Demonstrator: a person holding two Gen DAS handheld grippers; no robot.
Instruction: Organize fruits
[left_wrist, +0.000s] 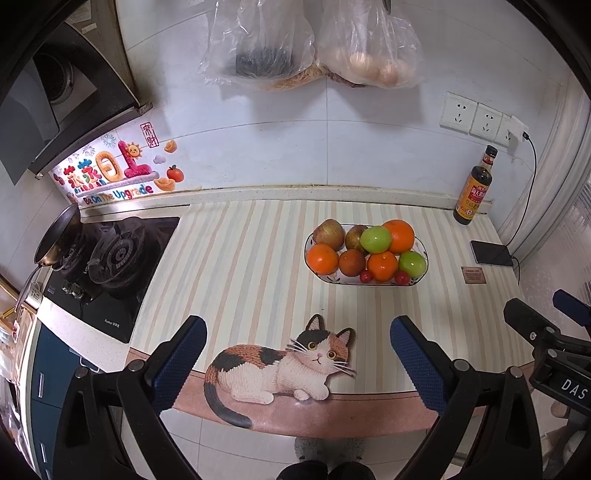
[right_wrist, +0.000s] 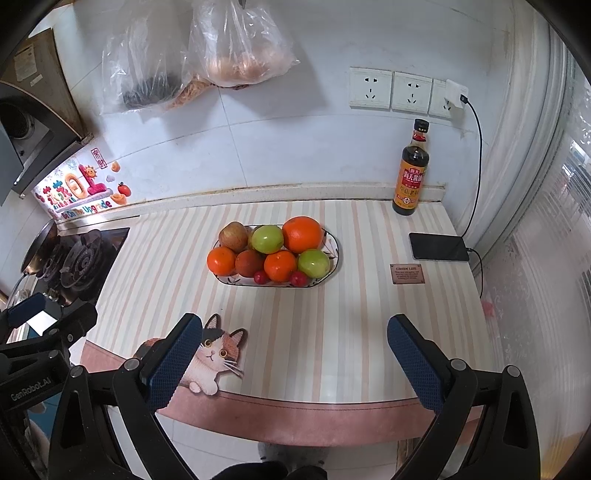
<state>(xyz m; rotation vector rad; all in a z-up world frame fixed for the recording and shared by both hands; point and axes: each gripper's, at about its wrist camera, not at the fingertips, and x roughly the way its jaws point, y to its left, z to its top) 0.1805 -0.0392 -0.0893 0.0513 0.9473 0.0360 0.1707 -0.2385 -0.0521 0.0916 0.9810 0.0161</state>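
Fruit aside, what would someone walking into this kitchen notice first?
Probably the bowl heaped with oranges, green apples and small red fruits in the middle of the striped mat. Next, the cat picture at the mat's near edge, and the dark sauce bottle upright by the wall at the back right. Both grippers, left and right, hover open and empty in front.

Orange, green and russet fruits (right_wrist: 273, 251) fill a white dish (right_wrist: 332, 254); pastel-striped mat (right_wrist: 332, 332) bears a calico cat (left_wrist: 288, 362)
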